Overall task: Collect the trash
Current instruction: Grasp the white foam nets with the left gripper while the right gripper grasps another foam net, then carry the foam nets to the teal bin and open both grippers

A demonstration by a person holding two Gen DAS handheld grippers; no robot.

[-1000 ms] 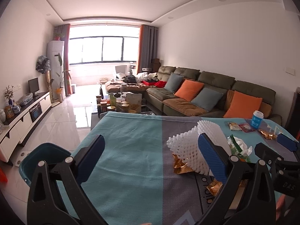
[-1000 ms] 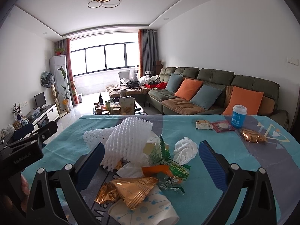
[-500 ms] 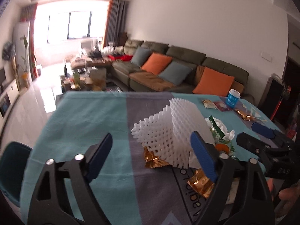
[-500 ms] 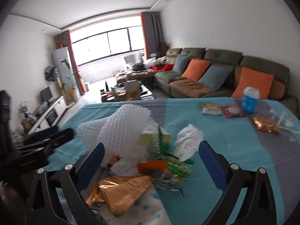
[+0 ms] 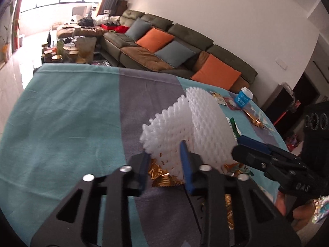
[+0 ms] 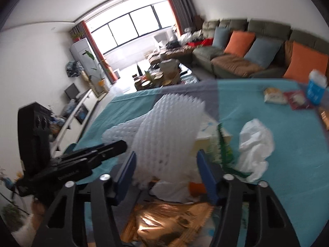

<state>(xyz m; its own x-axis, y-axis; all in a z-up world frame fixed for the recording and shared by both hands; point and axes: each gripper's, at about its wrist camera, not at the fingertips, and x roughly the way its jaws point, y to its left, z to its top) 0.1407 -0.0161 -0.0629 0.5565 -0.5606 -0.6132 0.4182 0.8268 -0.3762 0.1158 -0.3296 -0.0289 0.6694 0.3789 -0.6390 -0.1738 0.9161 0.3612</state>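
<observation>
A pile of trash lies on the teal and grey tablecloth (image 5: 61, 123). On top is white foam fruit netting (image 5: 191, 127), also in the right wrist view (image 6: 164, 131). My left gripper (image 5: 165, 158) has its jaws narrowed around the netting's near left edge, above gold wrappers (image 5: 162, 175). My right gripper (image 6: 165, 164) has its jaws partly closed around the netting's lower part, with a gold snack bag (image 6: 164, 222) below it. A crumpled white tissue (image 6: 255, 146) and a green wrapper (image 6: 224, 154) lie to the right.
A blue paper cup (image 5: 243, 97) and small snack packets (image 6: 273, 96) sit at the table's far right. A green sofa with orange cushions (image 5: 216, 74) stands behind. A cluttered coffee table (image 5: 70, 51) is beyond the table's far edge.
Both grippers moved in on the foam netting and narrowed their jaws around it. Both views tilted and dipped toward the trash pile.
</observation>
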